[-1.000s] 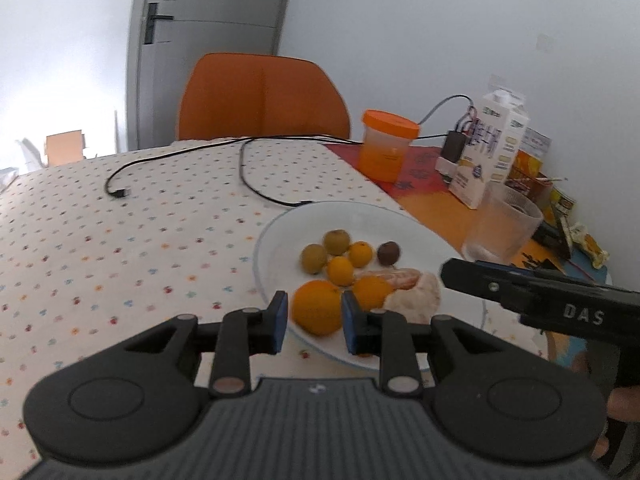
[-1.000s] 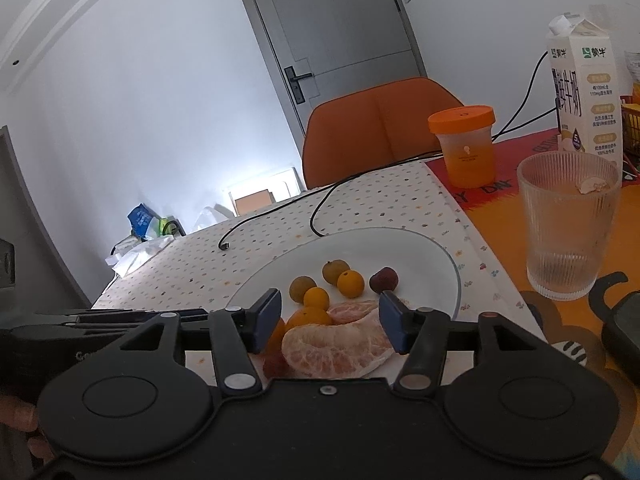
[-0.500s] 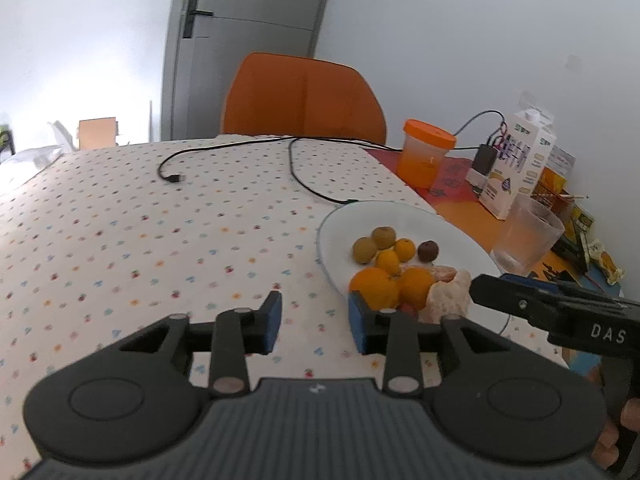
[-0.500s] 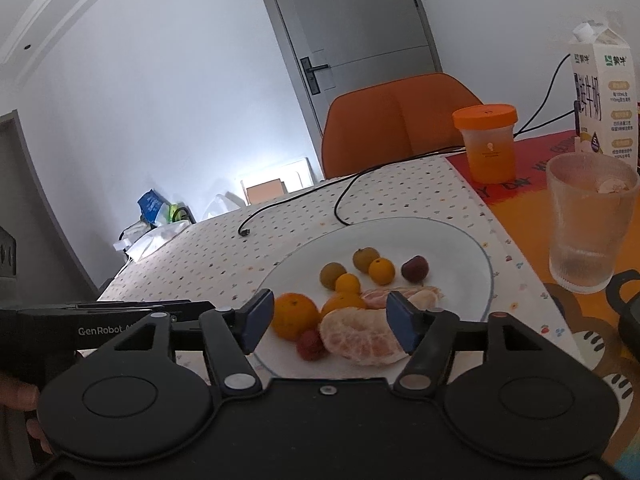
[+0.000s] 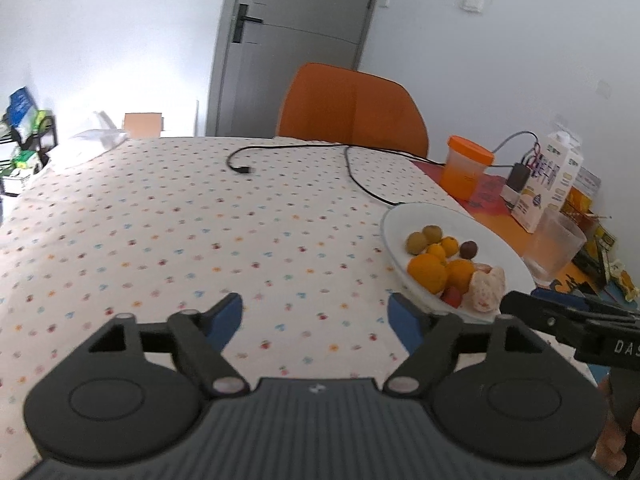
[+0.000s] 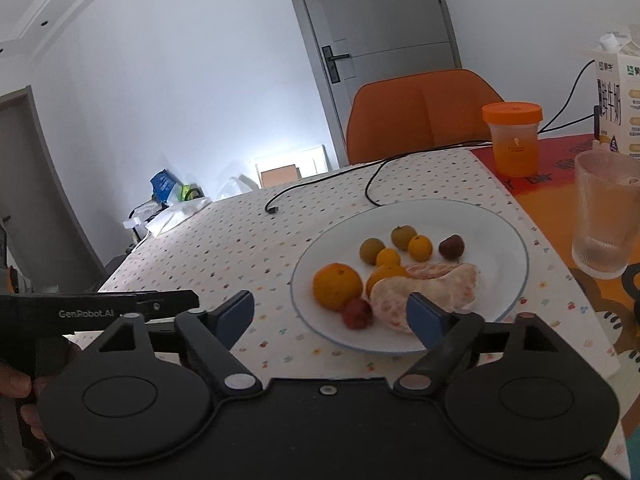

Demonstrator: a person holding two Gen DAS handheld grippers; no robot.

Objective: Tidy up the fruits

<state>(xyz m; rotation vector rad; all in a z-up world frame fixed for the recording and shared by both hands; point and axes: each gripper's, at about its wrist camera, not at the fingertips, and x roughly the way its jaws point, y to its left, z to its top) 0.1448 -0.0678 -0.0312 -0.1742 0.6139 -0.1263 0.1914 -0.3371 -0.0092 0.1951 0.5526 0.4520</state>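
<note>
1. The fruit lies gathered on the white plate [image 6: 516,240]: a large orange [image 6: 336,285] at the side nearest the left fingers, a peeled citrus piece [image 6: 424,292] lying with its long axis across the plate, a small red fruit [image 6: 357,313] at the near rim, and several small green and orange fruits farther back.
2. From the right gripper [image 6: 330,314] the plate sits just ahead and a little toward its right finger [image 6: 424,320]; the peeled piece is partly hidden behind that fingertip, and the small red fruit falls in the gap between the two fingers, just beyond them.
3. From the left gripper [image 5: 316,316] the plate [image 5: 400,216] lies off to the right, beyond its right finger [image 5: 406,322]; only bare dotted desk [image 5: 160,232] shows between its fingers.
4. Both sets of fingers are spreading apart and released, with nothing grasped in either.
5. By my reading, the right hand is the nearer and better lined up for any fruit on the plate; the left would have to swing right first.
6. A glass [image 6: 604,212] stands just right of the plate, close enough to be knocked.
</note>
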